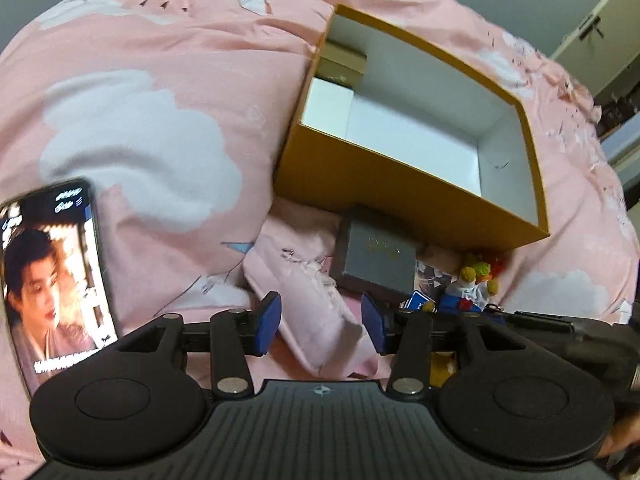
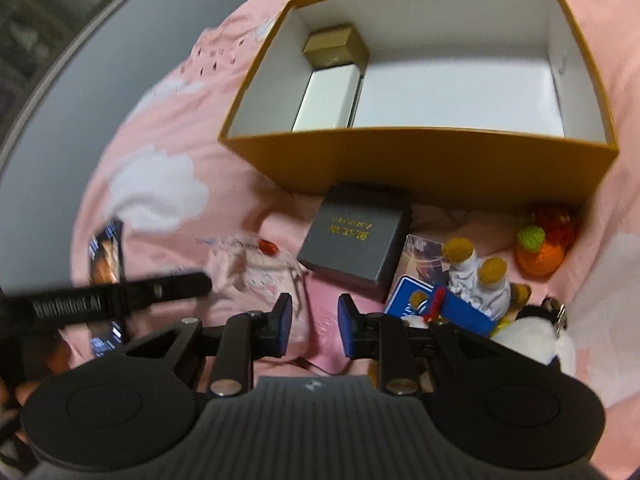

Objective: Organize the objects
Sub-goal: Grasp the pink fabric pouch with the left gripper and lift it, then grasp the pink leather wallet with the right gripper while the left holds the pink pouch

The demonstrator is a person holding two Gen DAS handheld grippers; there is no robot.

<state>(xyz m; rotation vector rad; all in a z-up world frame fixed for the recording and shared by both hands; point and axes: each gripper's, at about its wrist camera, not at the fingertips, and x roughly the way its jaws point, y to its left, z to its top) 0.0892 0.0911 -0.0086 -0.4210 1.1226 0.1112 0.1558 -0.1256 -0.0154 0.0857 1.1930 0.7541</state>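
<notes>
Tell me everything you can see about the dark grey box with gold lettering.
The dark grey box is flat, squarish and closed, apparently matte card, with gold lettering on its lid. It lies slightly tilted on the pink bedspread, its far edge at or under the near wall of the big yellow box. A picture card pokes out beside its right side. Neither pair of tongs touches it.

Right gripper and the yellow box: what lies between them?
A grey box lies between right gripper and yellow box; the right wrist view shows it.
</notes>
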